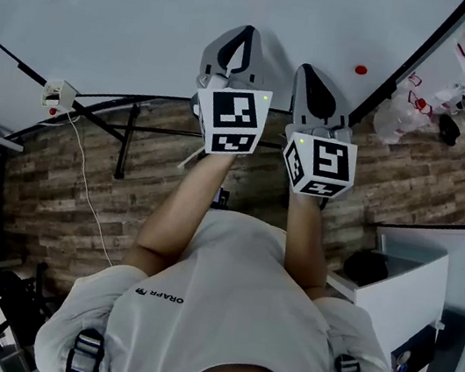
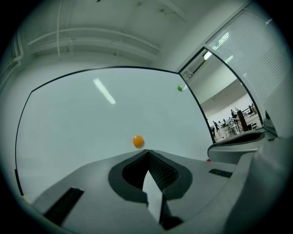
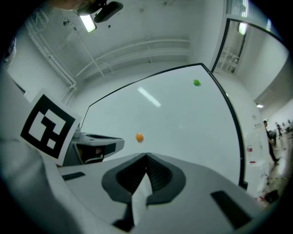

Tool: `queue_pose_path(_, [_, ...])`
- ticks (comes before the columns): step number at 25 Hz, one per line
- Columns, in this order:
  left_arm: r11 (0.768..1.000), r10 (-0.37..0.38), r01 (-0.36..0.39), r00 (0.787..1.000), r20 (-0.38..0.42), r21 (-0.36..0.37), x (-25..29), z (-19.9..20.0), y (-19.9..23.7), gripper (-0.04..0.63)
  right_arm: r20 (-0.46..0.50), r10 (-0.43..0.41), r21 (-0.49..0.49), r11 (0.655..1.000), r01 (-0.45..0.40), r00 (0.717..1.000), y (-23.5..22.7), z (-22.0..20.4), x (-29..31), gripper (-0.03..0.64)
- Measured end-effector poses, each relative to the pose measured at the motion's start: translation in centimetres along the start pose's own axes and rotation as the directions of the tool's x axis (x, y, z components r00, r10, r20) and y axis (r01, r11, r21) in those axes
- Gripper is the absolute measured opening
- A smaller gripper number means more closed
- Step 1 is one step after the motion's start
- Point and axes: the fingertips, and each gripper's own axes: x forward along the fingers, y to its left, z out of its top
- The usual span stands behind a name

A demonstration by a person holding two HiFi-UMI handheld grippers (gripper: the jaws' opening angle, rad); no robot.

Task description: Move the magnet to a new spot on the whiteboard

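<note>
Our left tool [image 2: 147,151] has its two grey jaws pressed together at the tip, with nothing caught between them. Our right tool [image 3: 146,155] is closed the same way and is just as empty. In the head view the two tools sit side by side, near each other but apart. Both point at the large white whiteboard [image 1: 112,8], and each carries its black-and-white marker cube [image 1: 233,120] at the back.

Straight ahead of the left tool's tip, the small round orange magnet [image 2: 138,141] sits on the whiteboard. The head view shows a clear stretch of bare board between the magnet and the tool, so we are not touching it. From the right gripper view the same magnet lies up and slightly to the left of that tool's tip, with the left tool alongside.

Further out, a small round green magnet [image 3: 196,82] sits near the board's upper right corner. A small round red magnet [image 1: 361,70] sits close to the board's black right edge. Below the board runs a brown wood-plank floor [image 1: 63,186].
</note>
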Motion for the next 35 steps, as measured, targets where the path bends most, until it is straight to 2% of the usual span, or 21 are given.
queue_pose_path(25, [1.0,-0.016,0.016,1.0,0.002,-0.026,-4.0,-1.5,-1.1,0.002,-0.021,0.019,0.004,1.0,-0.019,1.0,0.7,-0.9,-0.9,0.012])
queue_pose_path(35, [0.999,-0.032,0.032,0.999,0.02,-0.034,-6.1,-1.8,-2.2,0.002,-0.03,-0.007,-0.006,1.0,0.007,1.0,0.7,-1.3,-1.7,0.012])
